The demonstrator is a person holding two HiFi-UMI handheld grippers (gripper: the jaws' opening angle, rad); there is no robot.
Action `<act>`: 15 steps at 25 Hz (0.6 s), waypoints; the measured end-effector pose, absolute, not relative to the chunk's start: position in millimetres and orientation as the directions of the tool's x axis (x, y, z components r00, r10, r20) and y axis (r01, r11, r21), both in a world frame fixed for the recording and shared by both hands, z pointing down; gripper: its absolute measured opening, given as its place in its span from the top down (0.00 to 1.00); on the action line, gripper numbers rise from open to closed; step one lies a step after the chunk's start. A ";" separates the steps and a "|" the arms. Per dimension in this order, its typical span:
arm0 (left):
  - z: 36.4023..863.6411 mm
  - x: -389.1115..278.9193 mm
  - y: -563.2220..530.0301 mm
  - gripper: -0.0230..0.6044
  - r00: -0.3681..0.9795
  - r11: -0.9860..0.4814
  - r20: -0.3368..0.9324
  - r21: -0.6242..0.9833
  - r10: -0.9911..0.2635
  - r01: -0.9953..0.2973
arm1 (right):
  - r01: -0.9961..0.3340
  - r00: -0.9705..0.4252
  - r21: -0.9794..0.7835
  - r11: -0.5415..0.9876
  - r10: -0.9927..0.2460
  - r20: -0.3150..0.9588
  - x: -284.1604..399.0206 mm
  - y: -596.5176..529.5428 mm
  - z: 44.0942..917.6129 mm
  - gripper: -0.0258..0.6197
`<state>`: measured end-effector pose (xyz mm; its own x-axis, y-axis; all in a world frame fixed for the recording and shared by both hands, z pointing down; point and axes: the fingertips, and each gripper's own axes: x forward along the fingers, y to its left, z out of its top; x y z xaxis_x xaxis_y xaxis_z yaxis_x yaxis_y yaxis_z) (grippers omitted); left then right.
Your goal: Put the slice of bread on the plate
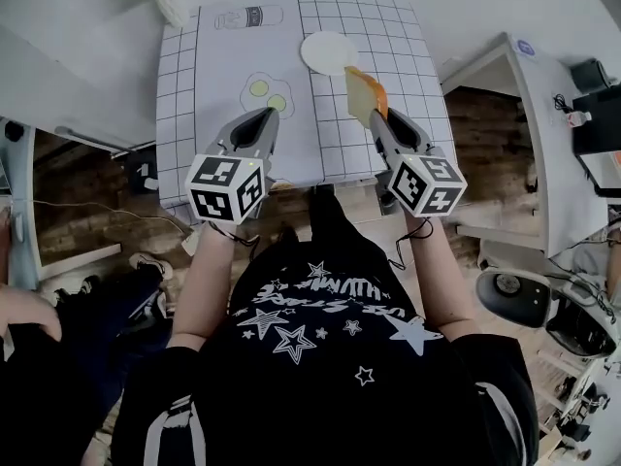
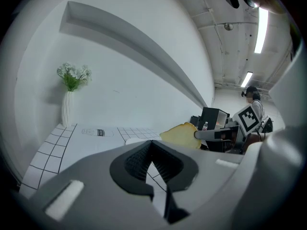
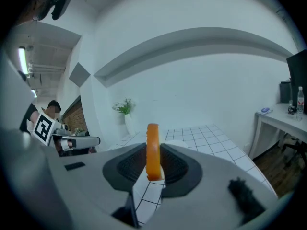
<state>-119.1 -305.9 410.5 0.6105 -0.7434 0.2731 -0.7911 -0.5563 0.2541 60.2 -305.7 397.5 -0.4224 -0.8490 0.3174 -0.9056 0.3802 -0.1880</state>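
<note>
My right hand-held gripper is clenched on the near edge of the slice of bread, upright above the worktop with the plate at eleven o'clock; I judge it light, soft and crushable, so I grip gently, while the left hand-held gripper is closed and empty.

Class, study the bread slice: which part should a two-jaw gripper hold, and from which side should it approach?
Pinch the bread by its near lower edge, across its two flat faces, coming from the person's side. It is thin and upright, so the pads seat flat on both faces, as the right gripper shows.
</note>
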 end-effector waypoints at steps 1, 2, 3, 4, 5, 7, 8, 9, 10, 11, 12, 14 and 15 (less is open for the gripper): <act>410.9 -119.9 -309.2 0.95 0.604 -0.551 0.276 0.250 -0.748 -0.796 | -0.904 -0.428 -0.177 0.390 -0.847 0.317 59.3 -311.9 398.2 0.82; 411.1 -121.2 -313.0 0.95 0.596 -0.544 0.278 0.246 -0.753 -0.802 | -0.900 -0.435 -0.169 0.401 -0.843 0.317 58.1 -318.6 398.8 0.82; 411.4 -122.7 -317.3 0.95 0.587 -0.535 0.281 0.243 -0.759 -0.809 | -0.895 -0.446 -0.167 0.413 -0.837 0.317 56.8 -325.4 399.4 0.82; 411.7 -124.2 -322.3 0.95 0.578 -0.526 0.283 0.242 -0.766 -0.816 | -0.889 -0.458 -0.171 0.425 -0.830 0.317 55.7 -332.4 399.9 0.82; 411.9 -125.6 -327.9 0.95 0.568 -0.515 0.286 0.242 -0.772 -0.822 | -0.882 -0.471 -0.177 0.437 -0.823 0.318 55.1 -340.0 400.2 0.82; 411.3 -127.0 -341.1 0.95 0.551 -0.497 0.289 0.241 -0.783 -0.834 | -0.874 -0.487 -0.181 0.452 -0.813 0.320 56.4 -356.2 400.6 0.82; 410.6 -126.9 -348.5 0.95 0.544 -0.490 0.289 0.239 -0.788 -0.838 | -0.872 -0.489 -0.173 0.457 -0.810 0.323 57.9 -364.6 400.9 0.82; 410.0 -126.4 -356.6 0.95 0.537 -0.484 0.288 0.237 -0.793 -0.842 | -0.872 -0.489 -0.159 0.464 -0.808 0.327 59.6 -373.1 401.4 0.82; 409.3 -125.6 -364.9 0.95 0.531 -0.478 0.287 0.237 -0.797 -0.846 | -0.871 -0.488 -0.136 0.471 -0.807 0.333 61.2 -381.5 402.0 0.82; 408.7 -124.4 -373.1 0.95 0.526 -0.473 0.286 0.237 -0.801 -0.849 | -0.870 -0.487 -0.107 0.482 -0.805 0.339 62.6 -389.5 402.5 0.82; 408.1 -122.8 -380.7 0.95 0.522 -0.468 0.286 0.237 -0.804 -0.851 | -0.866 -0.487 -0.075 0.494 -0.802 0.346 63.6 -397.2 403.0 0.82; 407.1 -119.3 -394.6 0.95 0.514 -0.461 0.289 0.233 -0.808 -0.856 | -0.853 -0.494 -0.025 0.521 -0.791 0.361 64.3 -411.5 404.7 0.82; 406.8 -117.7 -401.1 0.95 0.510 -0.459 0.291 0.229 -0.809 -0.858 | -0.845 -0.501 -0.010 0.535 -0.784 0.367 64.4 -418.4 405.7 0.82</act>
